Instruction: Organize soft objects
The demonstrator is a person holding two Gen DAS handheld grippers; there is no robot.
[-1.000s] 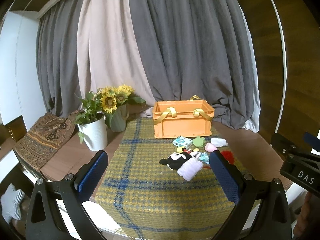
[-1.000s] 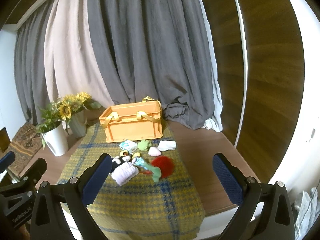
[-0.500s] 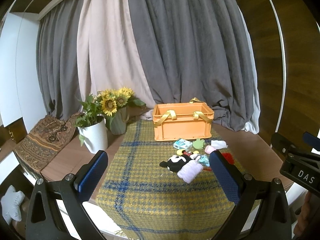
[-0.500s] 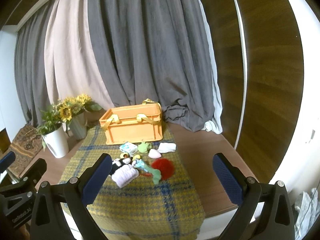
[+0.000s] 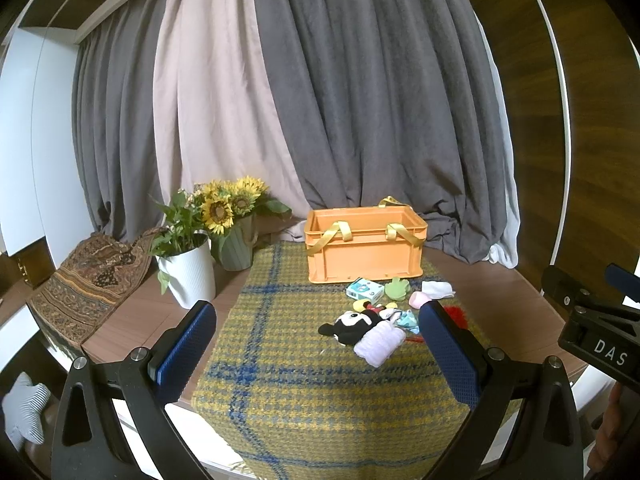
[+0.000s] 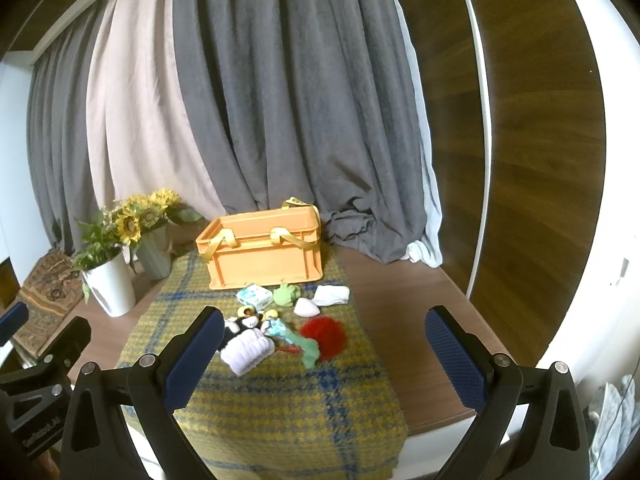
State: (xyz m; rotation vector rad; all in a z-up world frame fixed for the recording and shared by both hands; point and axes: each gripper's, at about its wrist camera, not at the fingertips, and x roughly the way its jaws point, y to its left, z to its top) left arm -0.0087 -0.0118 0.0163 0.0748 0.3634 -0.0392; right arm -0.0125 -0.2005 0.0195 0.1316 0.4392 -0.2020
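An orange crate (image 5: 364, 250) (image 6: 264, 252) with yellow straps stands open at the far end of a yellow-and-blue plaid cloth (image 5: 304, 364) (image 6: 280, 400). In front of it lies a cluster of soft things: a black-and-white plush (image 5: 352, 325), a lilac rolled cloth (image 5: 380, 346) (image 6: 248, 350), a red pompom (image 6: 323, 334), a green piece (image 6: 286, 294), a pink piece (image 6: 306, 307), a white cloth (image 6: 331, 295) and a blue packet (image 6: 253, 295). My left gripper (image 5: 320, 356) and right gripper (image 6: 324, 360) are both open and empty, held well short of the cluster.
A white pot with greenery (image 5: 188, 276) and a green vase of sunflowers (image 5: 236, 244) stand left of the cloth on the wooden table (image 6: 404, 320). A patterned brown textile (image 5: 88, 280) lies at far left. Grey and beige curtains (image 5: 320, 100) hang behind.
Both views have drifted slightly, so the crate and soft things sit a little lower in frame. Both grippers remain open; nothing on the table has moved.
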